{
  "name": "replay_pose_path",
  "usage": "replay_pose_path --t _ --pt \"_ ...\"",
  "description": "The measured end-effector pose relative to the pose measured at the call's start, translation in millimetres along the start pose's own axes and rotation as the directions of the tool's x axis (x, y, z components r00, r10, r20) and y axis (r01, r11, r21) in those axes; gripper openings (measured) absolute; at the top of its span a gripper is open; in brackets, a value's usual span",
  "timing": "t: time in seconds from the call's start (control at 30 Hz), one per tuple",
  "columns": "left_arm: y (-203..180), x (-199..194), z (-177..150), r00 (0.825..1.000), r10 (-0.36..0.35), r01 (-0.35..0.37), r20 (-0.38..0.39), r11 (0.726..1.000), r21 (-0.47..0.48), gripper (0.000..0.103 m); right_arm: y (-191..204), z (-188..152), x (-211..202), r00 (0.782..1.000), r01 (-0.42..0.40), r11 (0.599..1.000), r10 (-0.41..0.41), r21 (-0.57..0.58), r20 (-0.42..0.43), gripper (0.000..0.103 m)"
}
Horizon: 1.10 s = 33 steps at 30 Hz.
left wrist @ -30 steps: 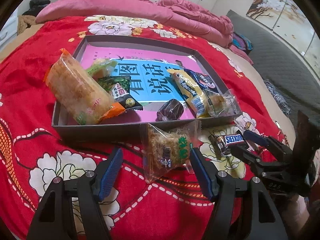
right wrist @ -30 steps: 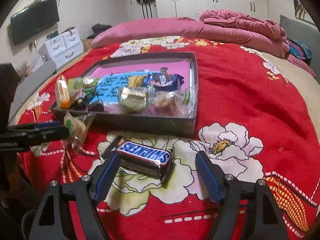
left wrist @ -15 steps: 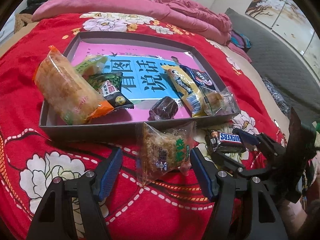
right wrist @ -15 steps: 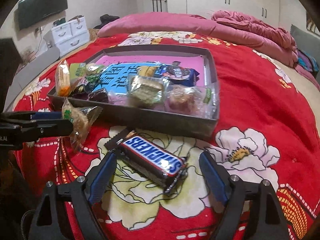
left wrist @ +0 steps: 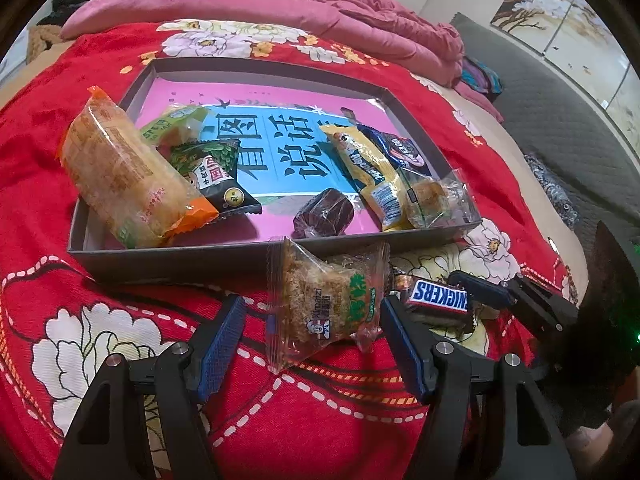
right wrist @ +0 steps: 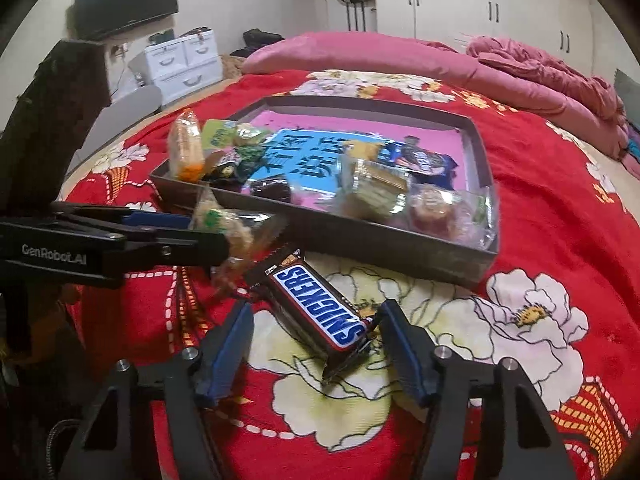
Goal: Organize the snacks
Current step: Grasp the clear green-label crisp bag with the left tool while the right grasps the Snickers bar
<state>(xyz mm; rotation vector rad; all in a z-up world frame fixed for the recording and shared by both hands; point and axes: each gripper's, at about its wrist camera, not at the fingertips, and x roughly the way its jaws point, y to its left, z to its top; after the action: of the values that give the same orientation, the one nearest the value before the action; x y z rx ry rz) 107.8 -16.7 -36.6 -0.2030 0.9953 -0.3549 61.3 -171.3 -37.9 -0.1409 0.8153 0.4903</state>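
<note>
Snickers bar (right wrist: 318,312), glossy brown wrapper, lies between closing right gripper (right wrist: 316,344) pads untouched; left gripper (left wrist: 310,336) released around crinkly clear pastry packet (left wrist: 324,304).

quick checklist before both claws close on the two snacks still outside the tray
1. Snickers bar between the right claw fingers: ok, its jaws have just been closing.
2. Right pads pressing the bar: not ok, gaps on both sides.
3. Clear floss-cake packet between the left claw fingers: ok.
4. Left pads pressing the packet: not ok.
5. Free floor in the tray: ok, middle is bare.
</note>
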Motion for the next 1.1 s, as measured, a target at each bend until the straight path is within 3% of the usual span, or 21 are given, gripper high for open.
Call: replay_pose_path --t 0.53,0.77,1.1 --pt "-1 6 2 1.0 0.001 -0.001 -0.014 1.0 0.002 0.074 8 11 23 0.999 0.035 0.997 -0.037 -0.067 -0.015 0.062" --pt "-1 9 4 1.0 0.004 -0.004 -0.017 1.0 -0.002 0.074 13 11 23 0.999 0.031 0.995 -0.033 -0.091 -0.023 0.043" --pt "-6 15 6 0.999 0.039 -0.039 -0.022 0.999 0.005 0.074 -5 6 9 0.996 0.082 0.997 -0.082 -0.011 -0.023 0.038"
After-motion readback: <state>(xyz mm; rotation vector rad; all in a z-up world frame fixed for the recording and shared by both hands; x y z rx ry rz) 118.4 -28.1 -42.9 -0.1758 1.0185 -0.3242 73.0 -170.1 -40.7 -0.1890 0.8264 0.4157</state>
